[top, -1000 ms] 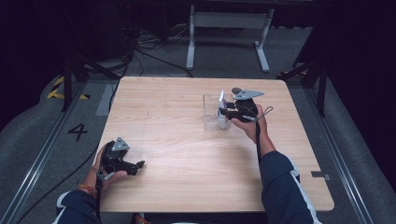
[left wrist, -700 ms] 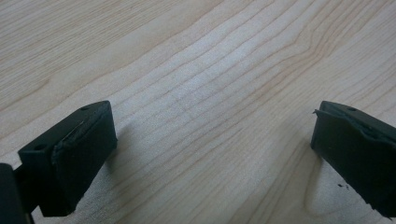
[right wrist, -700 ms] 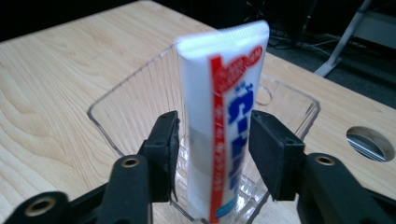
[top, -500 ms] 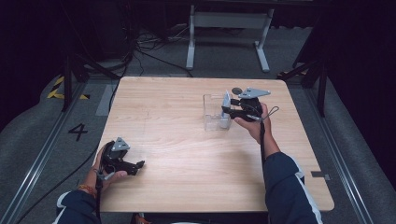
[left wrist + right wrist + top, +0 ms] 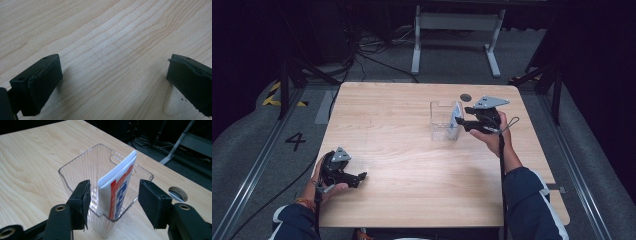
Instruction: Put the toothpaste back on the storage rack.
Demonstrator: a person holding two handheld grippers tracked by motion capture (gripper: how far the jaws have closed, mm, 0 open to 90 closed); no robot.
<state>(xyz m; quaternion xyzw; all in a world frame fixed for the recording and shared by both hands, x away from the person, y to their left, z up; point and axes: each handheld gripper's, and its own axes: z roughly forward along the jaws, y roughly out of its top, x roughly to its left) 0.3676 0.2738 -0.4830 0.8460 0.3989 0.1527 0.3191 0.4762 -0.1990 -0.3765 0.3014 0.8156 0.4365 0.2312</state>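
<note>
Item 1. Left tongs (image 5: pixel 360 176): black, two-jawed, grey three-cornered plate on top, held low at the near left of the desk (image 5: pixel 402 150). Jaws stand wide apart with nothing between them; in the left gripper view bare wood lies below the blocky rubber-faced pads (image 5: pixel 42 82).

Item 2. Desk: pale wood, flowing grain, matte, rectangular, with a small round dark hole (image 5: pixel 465 97) toward the far right.

Item 3. Right tongs (image 5: pixel 460 120): black, partly open. Jaws have just been opening; they flank the tube without pressing on it, gaps visible on both sides in the right gripper view.

Item 4. Tube (image 5: pixel 117 192): flat, white with red and blue print, standing nearly upright, leaning on the container's far right wall.

Item 5. Container (image 5: pixel 75 170): clear ribbed plastic, squarish, open-topped, standing far right of centre, just beyond the right tongs.
</note>
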